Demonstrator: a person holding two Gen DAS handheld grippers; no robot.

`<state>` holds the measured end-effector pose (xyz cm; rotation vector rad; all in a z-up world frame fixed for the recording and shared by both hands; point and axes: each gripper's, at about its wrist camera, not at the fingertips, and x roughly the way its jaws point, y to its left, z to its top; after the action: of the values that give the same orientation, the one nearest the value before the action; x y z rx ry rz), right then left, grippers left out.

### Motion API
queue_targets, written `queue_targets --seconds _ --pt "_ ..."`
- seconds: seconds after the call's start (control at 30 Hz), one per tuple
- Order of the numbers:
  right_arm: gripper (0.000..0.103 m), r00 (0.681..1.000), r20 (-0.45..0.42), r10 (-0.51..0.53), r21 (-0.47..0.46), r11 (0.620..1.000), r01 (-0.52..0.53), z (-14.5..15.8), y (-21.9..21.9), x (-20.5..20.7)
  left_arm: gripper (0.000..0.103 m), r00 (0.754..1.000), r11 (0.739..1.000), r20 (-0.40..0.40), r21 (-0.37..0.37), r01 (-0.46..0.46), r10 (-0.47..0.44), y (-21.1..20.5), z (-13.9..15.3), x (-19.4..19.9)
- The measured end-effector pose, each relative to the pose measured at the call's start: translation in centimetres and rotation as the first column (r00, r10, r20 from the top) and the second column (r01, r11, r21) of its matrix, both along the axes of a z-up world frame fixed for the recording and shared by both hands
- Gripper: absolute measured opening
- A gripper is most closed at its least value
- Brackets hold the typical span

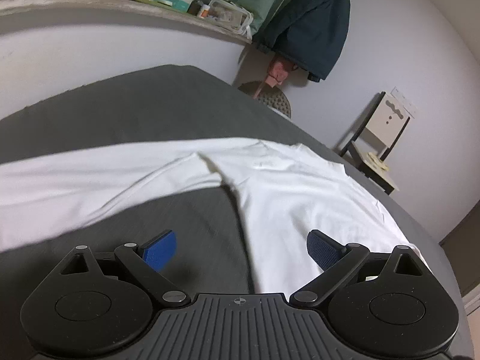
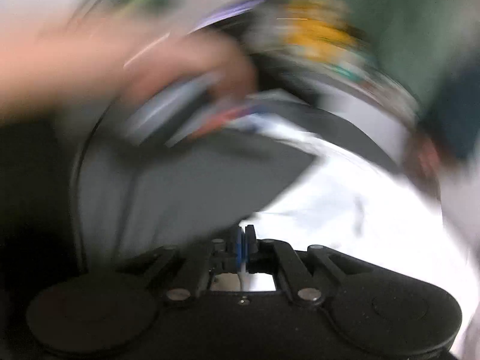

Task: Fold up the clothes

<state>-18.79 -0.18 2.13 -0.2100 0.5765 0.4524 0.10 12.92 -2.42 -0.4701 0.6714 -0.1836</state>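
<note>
The white shirt (image 1: 300, 198) lies spread on the bed, over a dark grey bed cover (image 1: 156, 114). Its body is flat and reaches toward the bed edge on the chair side, and one long sleeve (image 1: 90, 180) stretches away from the body, straight and not yet laid over it. I see no clean fold line on the body in the left wrist view, so I judge the folding is in an early or middle stage: the sleeve and the body remain to be brought together, and the final compact shape is not there.

The left hand-held gripper (image 1: 241, 249) hovers just above the shirt, at the place where the body meets the bare cover below the sleeve. Its jaws stand wide apart and hold nothing; one blue pad (image 1: 160, 249) is over the cover and the other over the white cloth.

The right hand-held gripper (image 2: 243, 244) has its pads pressed together, and a thin strip of white cloth seems pinched between them, so I judge it grips an edge of the shirt (image 2: 345, 210). This view is strongly blurred, so which edge it holds I cannot tell. A hand (image 2: 144, 69) appears above the shirt there, also blurred.

Beyond the shirt, a shelf (image 1: 150, 3) with boxes runs along the wall, and a dark jacket (image 1: 318, 27) hangs nearby.
</note>
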Motion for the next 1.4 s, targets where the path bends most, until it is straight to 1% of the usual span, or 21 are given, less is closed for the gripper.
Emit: queue_targets --seconds 0.03,0.1,0.13,0.17,0.23,0.3,0.37,0.43,0.47,0.5,0.53,0.6,0.67,0.83,0.9,0.97,1.17,1.2,1.27,1.3,1.4 --pt "0.003 0.993 -0.061 -0.104 0.120 0.987 0.111 0.4 -2.2 0.8 0.097 1.000 1.000 -0.011 -0.013 -0.005 0.005 0.5 -0.2 0.1" --pt "0.003 0.948 -0.231 -0.218 0.255 0.927 0.276 -0.7 -6.1 2.3 0.097 0.999 0.998 -0.033 -0.055 -0.019 0.017 1.4 -0.9 0.5" --pt "0.003 0.912 -0.320 -0.257 0.304 0.883 0.356 -1.3 -8.0 3.1 0.097 0.999 0.997 -0.038 -0.070 -0.013 0.011 1.3 -1.1 0.8" --pt "0.003 0.885 -0.374 -0.278 0.333 0.850 0.407 -1.9 -9.2 3.4 0.097 0.999 0.997 -0.041 -0.082 -0.004 0.000 1.1 -1.4 1.1" --pt "0.008 0.845 -0.434 -0.311 0.355 0.804 0.478 -2.9 -10.6 3.7 0.097 0.999 0.994 -0.046 -0.106 0.016 -0.021 0.8 -1.8 1.7" --pt "0.010 0.858 -0.387 -0.337 0.322 0.822 0.469 -2.2 -10.1 2.9 0.097 0.998 0.991 -0.051 -0.130 0.035 -0.042 0.4 -2.3 2.3" --pt "0.019 0.884 -0.309 -0.350 0.272 0.858 0.435 -1.2 -9.0 2.0 0.097 0.997 0.987 -0.055 -0.155 0.054 -0.063 0.0 -2.7 2.9" --pt "0.021 0.935 -0.201 -0.294 0.194 0.923 0.332 0.5 -7.1 0.7 0.097 0.995 0.984 -0.056 -0.167 0.068 -0.078 -0.3 -3.0 3.3" --pt "0.020 0.958 -0.164 -0.237 0.143 0.955 0.261 1.1 -6.1 0.4 0.097 0.995 0.984 -0.055 -0.166 0.070 -0.080 -0.4 -3.0 3.5" --pt "0.020 0.973 -0.141 -0.185 0.069 0.978 0.196 1.4 -4.7 0.0 0.097 0.995 0.983 -0.058 -0.168 0.068 -0.079 -0.5 -3.1 3.6" --pt "0.021 0.981 -0.118 -0.156 -0.027 0.988 0.154 1.3 -3.2 -0.4 0.097 0.995 0.983 -0.061 -0.170 0.065 -0.077 -0.5 -3.2 3.7" --pt "0.021 0.990 -0.066 -0.128 -0.197 0.974 0.112 0.9 -0.5 -1.3 0.097 0.995 0.982 -0.069 -0.180 0.057 -0.070 -0.4 -3.4 3.9" --pt "0.021 0.991 -0.035 -0.127 -0.258 0.959 0.113 0.5 0.3 -1.9 0.097 0.995 0.980 -0.074 -0.192 0.049 -0.064 -0.3 -3.6 4.0" --pt "0.023 0.996 -0.033 -0.083 -0.369 0.927 0.065 0.8 1.0 -1.9 0.097 0.996 0.976 -0.077 -0.213 0.032 -0.049 0.2 -3.7 4.1" --pt "0.025 0.998 -0.022 -0.050 -0.439 0.898 0.035 0.6 1.2 -1.8 0.097 0.996 0.977 -0.079 -0.212 0.026 -0.044 0.2 -3.7 4.2" --pt "0.026 0.999 -0.040 -0.008 -0.524 0.852 -0.015 -0.4 1.9 -1.4 0.097 0.995 0.977 -0.085 -0.212 0.029 -0.048 0.2 -3.9 4.4" --pt "0.026 0.991 0.068 0.114 -0.652 0.757 -0.042 -3.2 3.3 -1.0 0.097 0.995 0.976 -0.084 -0.215 0.038 -0.057 -0.1 -4.1 4.7" --pt "0.020 0.989 0.075 0.127 -0.650 0.758 -0.048 -3.4 3.5 -1.0 0.097 0.995 0.973 -0.083 -0.226 0.036 -0.056 0.0 -4.2 4.8" --pt "0.003 0.989 0.065 0.135 -0.629 0.775 -0.065 -3.6 3.7 -0.6 0.097 0.995 0.966 -0.081 -0.258 0.028 -0.051 0.2 -4.6 5.0" --pt "0.003 0.989 0.074 0.131 -0.612 0.788 -0.059 -3.4 3.8 -0.5 0.097 0.996 0.961 -0.081 -0.275 0.022 -0.046 0.4 -4.8 5.2" --pt "0.003 0.975 0.158 0.159 -0.493 0.868 -0.061 -1.0 4.1 -1.2 0.097 0.997 0.942 -0.074 -0.336 0.001 -0.027 0.9 -5.3 5.7"
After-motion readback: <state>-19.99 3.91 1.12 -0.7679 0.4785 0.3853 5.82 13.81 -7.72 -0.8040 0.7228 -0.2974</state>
